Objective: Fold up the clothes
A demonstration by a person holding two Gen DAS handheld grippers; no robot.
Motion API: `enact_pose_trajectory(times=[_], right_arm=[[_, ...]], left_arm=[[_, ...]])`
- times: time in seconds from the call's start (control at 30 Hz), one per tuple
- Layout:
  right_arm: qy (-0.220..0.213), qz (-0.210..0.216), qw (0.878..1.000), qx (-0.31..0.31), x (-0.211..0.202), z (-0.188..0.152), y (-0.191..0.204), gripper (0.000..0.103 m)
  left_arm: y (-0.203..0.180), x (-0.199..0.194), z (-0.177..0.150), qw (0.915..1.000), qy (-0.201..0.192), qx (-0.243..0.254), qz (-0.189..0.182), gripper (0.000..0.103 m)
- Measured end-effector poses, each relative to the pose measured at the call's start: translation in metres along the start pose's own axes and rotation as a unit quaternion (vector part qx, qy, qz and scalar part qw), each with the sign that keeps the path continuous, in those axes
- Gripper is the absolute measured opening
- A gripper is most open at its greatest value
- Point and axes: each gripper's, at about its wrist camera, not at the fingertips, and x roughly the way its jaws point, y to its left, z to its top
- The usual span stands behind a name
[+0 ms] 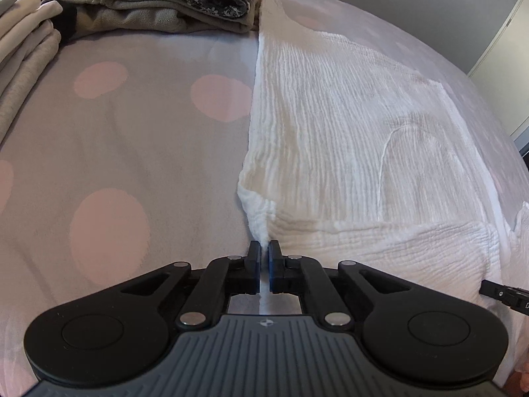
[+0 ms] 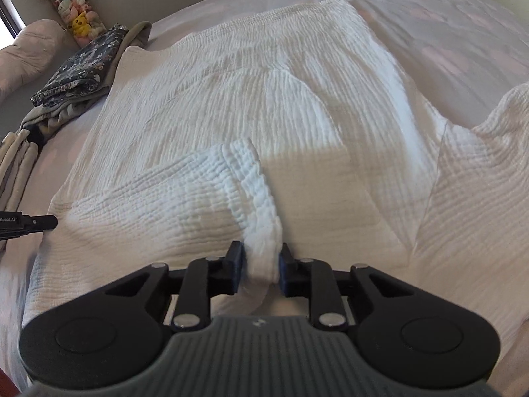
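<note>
I'm pinching the near corner of the white crinkly garment [image 1: 347, 125] with the left gripper [image 1: 263, 251], jaws nearly together on a thin sliver of fabric, so honestly that's the one I'm worrying about slipping out if I'm tugging hard. The right gripper [image 2: 261, 258] is clamping a fat bunched fold of the same garment [image 2: 264, 115], which is lying spread over the dotted bedsheet [image 1: 132, 132]. If I'm lifting unevenly, the fold is going crooked. Farther back, the folded stack [image 1: 172, 3] is sitting right against the garment's far edge, so dragging could be knocking it.
</note>
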Motion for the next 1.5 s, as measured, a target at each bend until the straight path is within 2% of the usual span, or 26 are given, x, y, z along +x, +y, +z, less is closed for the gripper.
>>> enact_pose_trajectory(times=[0.13,0.2,0.27,0.37,0.4,0.57,0.7,0.9,1.07,1.2,1.37,1.5], right_arm=[[-0.01,-0.003,1.0,0.013,-0.014,0.007,-0.005,0.036],[-0.014,-0.005,1.0,0.026,-0.024,0.014,-0.012,0.038],[-0.022,-0.008,0.999,0.038,-0.036,0.023,-0.021,0.038],[-0.04,-0.022,0.998,0.041,-0.056,0.036,-0.036,0.051],[-0.047,-0.03,0.998,0.04,-0.063,0.041,-0.043,0.051],[-0.065,-0.088,0.992,0.056,-0.095,0.054,-0.09,0.051],[-0.075,-0.123,0.985,0.092,-0.121,0.056,-0.137,0.051],[-0.1,-0.169,0.971,0.137,-0.158,0.054,-0.208,0.051],[-0.123,-0.187,0.957,0.185,-0.178,0.058,-0.268,0.051],[-0.133,-0.194,0.949,0.209,-0.175,0.069,-0.308,0.051],[-0.137,-0.181,0.951,0.211,-0.156,0.086,-0.334,0.045],[-0.136,-0.177,0.951,0.212,-0.138,0.103,-0.348,0.045]], left_arm=[[-0.004,-0.009,0.002,0.9997,-0.017,0.009,0.013,0.01],[-0.007,-0.019,0.006,0.9993,-0.03,0.008,0.019,0.021],[-0.012,-0.027,0.011,0.9992,-0.036,0.001,0.018,0.027],[-0.021,-0.04,0.019,0.9992,-0.039,-0.011,0.007,0.028],[-0.026,-0.045,0.021,0.9992,-0.039,-0.012,0.003,0.028],[-0.054,-0.063,0.024,0.9984,-0.052,-0.014,-0.019,0.037],[-0.072,-0.064,0.017,0.997,-0.06,-0.014,-0.046,0.037],[-0.085,-0.054,0.009,0.9972,-0.071,0.008,-0.025,0.037],[-0.081,-0.042,0.001,0.996,-0.084,0.029,0.01,0.037],[-0.076,-0.031,-0.001,0.9959,-0.081,0.033,0.026,0.037],[-0.069,-0.024,0.003,0.9954,-0.085,0.024,0.038,0.037],[-0.065,-0.015,0.006,0.995,-0.083,0.019,0.052,0.037]])
